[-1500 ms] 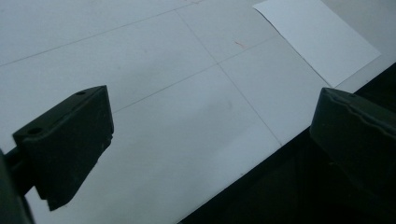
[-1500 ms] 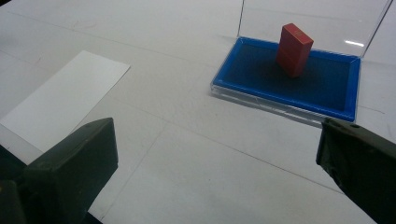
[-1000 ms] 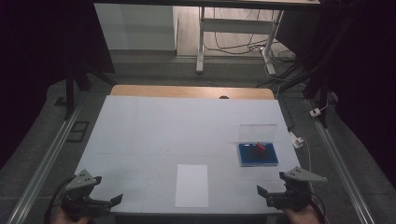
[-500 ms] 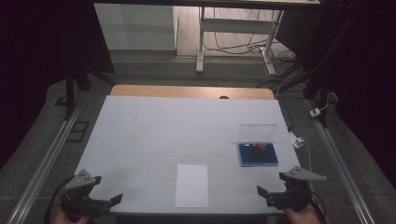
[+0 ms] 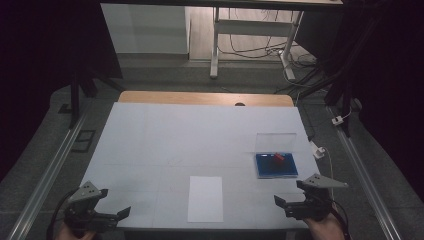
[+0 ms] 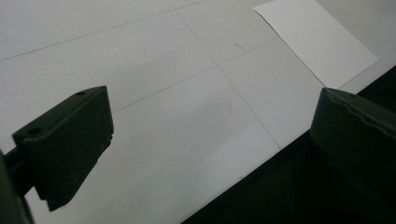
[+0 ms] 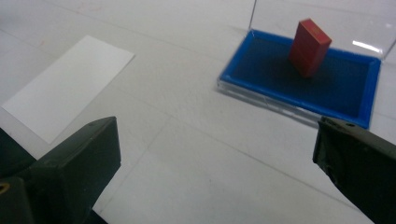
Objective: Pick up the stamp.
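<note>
Both tools stand wide apart and hold nothing — the left gripper (image 5: 112,216) hovers at the table's (image 5: 200,130) near left corner, the right gripper (image 5: 287,205) at the near right, each aimed inward. Between them lies a white sheet (image 5: 205,198). Farther right, a red block (image 7: 309,47) stands tilted, apparently, on a blue tray (image 7: 355,100)

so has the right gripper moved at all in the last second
No. The right gripper sits just below the blue tray, same as before.
</note>
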Tool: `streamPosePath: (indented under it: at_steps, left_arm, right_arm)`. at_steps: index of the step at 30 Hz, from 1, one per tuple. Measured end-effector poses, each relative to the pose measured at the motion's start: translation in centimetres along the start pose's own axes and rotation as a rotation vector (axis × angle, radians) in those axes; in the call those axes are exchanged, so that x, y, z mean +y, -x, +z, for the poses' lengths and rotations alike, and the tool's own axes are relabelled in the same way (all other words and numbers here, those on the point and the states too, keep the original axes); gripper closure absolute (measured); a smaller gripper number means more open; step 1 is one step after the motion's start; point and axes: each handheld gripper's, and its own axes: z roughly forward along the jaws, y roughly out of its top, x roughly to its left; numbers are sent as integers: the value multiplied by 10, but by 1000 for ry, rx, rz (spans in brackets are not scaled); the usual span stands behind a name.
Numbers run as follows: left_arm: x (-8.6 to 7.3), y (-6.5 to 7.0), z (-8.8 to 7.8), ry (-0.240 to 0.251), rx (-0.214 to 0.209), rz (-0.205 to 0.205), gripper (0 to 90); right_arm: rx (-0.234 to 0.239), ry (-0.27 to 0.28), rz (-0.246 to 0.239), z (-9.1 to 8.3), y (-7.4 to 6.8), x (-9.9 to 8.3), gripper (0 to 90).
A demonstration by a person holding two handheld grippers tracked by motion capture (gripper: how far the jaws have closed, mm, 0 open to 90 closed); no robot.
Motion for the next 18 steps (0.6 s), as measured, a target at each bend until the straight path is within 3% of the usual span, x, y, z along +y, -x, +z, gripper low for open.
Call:
streamPosePath:
  at_steps: [7, 14, 18]
  left_arm:
    - [0, 0, 0, 1, -1, 2, 0]
    - [1, 2, 0, -3, 2, 12, 0]
    - [1, 2, 1, -6, 5, 15, 0]
  right_arm:
    - [15, 27, -5, 3, 2, 8, 1]
    - [30, 9, 29, 12, 8, 14, 0]
    - [25, 11, 18, 14, 11, 19, 0]
